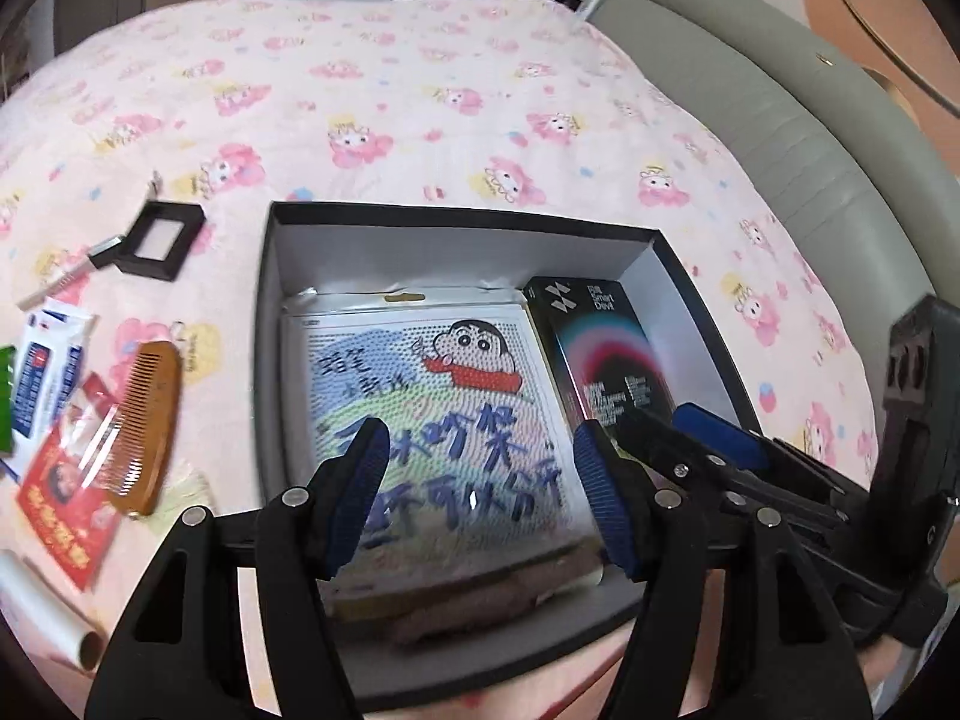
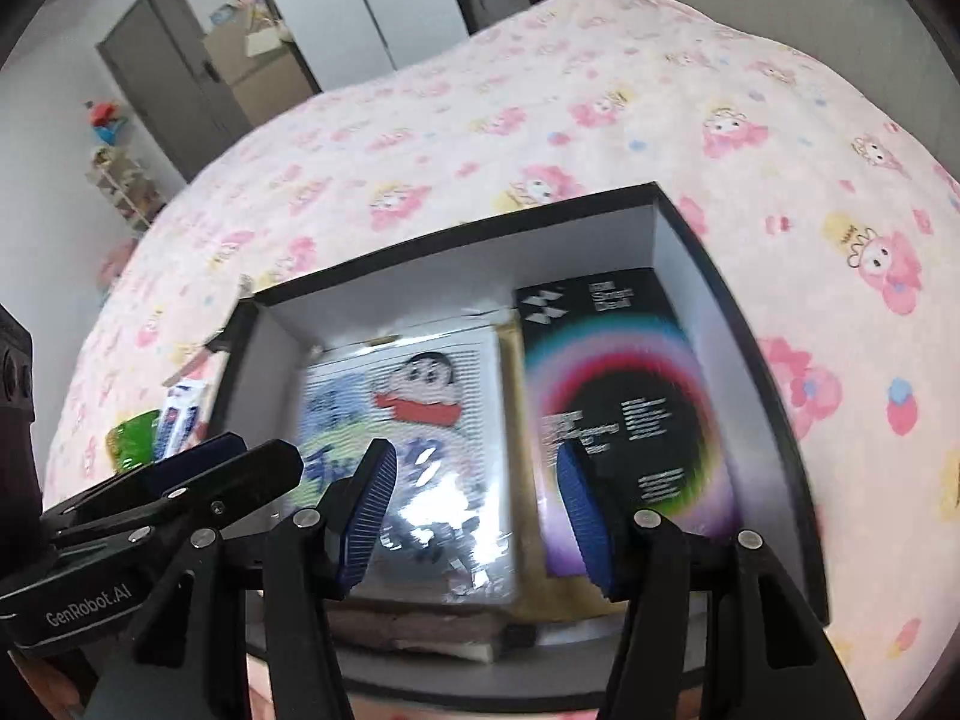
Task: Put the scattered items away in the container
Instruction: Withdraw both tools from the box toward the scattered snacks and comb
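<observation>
A black box with a white inside [image 1: 456, 216] [image 2: 456, 234] lies on the pink bedspread. In it lie a cartoon-printed pack [image 1: 420, 384] [image 2: 408, 420] and a black rainbow-ring carton [image 1: 600, 348] [image 2: 618, 396]. My left gripper [image 1: 480, 492] hovers open over the cartoon pack, nothing between its blue pads. My right gripper [image 2: 477, 510] is open too, above the seam between pack and carton, and holds nothing. Each gripper shows in the other's view: the right gripper [image 1: 720, 438] and the left gripper [image 2: 210, 468]. A wooden comb [image 1: 150, 420] lies left of the box.
Left of the box lie a red packet [image 1: 66, 510], a blue-and-white packet [image 1: 48, 372] [image 2: 180, 408], a green item [image 2: 132, 438], a black square frame [image 1: 159, 240] and a white roll [image 1: 48, 618]. A grey padded headboard [image 1: 750, 108] borders the bed on the right.
</observation>
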